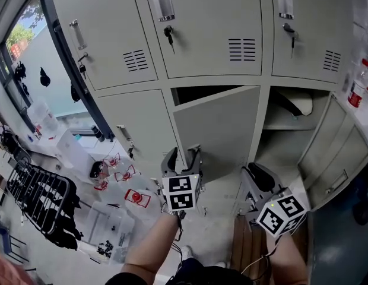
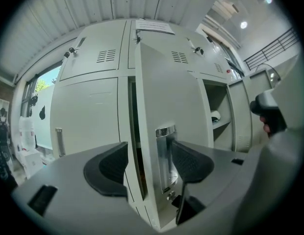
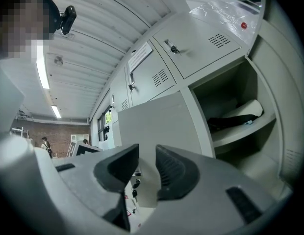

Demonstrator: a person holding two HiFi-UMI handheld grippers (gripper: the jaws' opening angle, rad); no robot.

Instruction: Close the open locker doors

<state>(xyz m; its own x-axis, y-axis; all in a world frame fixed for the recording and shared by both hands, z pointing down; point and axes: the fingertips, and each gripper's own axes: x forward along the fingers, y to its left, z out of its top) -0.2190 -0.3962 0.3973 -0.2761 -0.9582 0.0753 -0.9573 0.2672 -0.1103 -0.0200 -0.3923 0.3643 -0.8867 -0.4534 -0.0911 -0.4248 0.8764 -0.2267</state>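
The middle lower locker door (image 1: 222, 129) stands ajar, hinged at its right side. My left gripper (image 1: 183, 154) is at that door's free edge, low down. In the left gripper view the door's edge (image 2: 142, 146) and its chrome handle (image 2: 165, 153) stand between the open jaws of this gripper (image 2: 147, 163), the handle close by the right pad (image 2: 191, 161). The right lower locker (image 1: 291, 120) is wide open, its door (image 1: 329, 159) swung out to the right. My right gripper (image 1: 255, 176) hangs in front of it with a narrow empty gap between the jaws (image 3: 147, 168).
A dark and white bundle (image 3: 235, 119) lies on the shelf inside the open right locker. Upper lockers are shut, with keys (image 1: 168, 35) in their locks. Plastic bins (image 1: 121, 218) and a black rack (image 1: 41, 198) sit on the floor at left. A bottle (image 1: 359, 88) stands at far right.
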